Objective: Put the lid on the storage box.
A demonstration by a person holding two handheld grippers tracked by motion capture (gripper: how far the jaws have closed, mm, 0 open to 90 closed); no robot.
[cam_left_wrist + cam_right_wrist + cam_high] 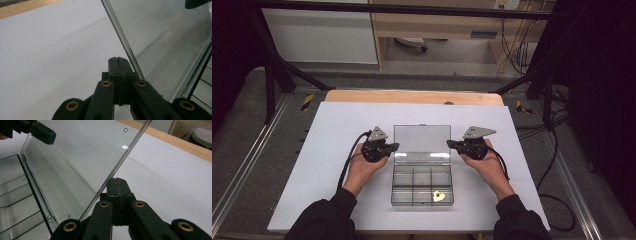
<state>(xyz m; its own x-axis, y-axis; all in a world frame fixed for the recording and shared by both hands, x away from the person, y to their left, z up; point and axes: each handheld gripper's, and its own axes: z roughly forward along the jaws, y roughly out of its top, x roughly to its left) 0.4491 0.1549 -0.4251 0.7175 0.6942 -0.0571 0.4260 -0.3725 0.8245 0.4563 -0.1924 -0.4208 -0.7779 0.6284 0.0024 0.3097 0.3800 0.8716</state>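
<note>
A clear plastic compartment box (393,186) lies mid-table, its lid (422,136) open and leaning back. A small yellow piece (439,196) rests in its near right compartment. My left gripper (395,146) is shut, its tips against the lid's left edge. My right gripper (450,144) is shut too, tips at the lid's right edge. In the left gripper view the closed jaws (117,59) sit just beside the lid's edge (125,42), nothing between them. The right gripper view shows its closed jaws (117,180) behind the lid's edge (120,161), and the other gripper (37,131) across the lid.
A white sheet (337,150) covers the table and the box lies on it; the wooden tabletop (412,96) shows at the far edge. Black frame bars and cables flank the table. Bare sheet lies left and right of my hands.
</note>
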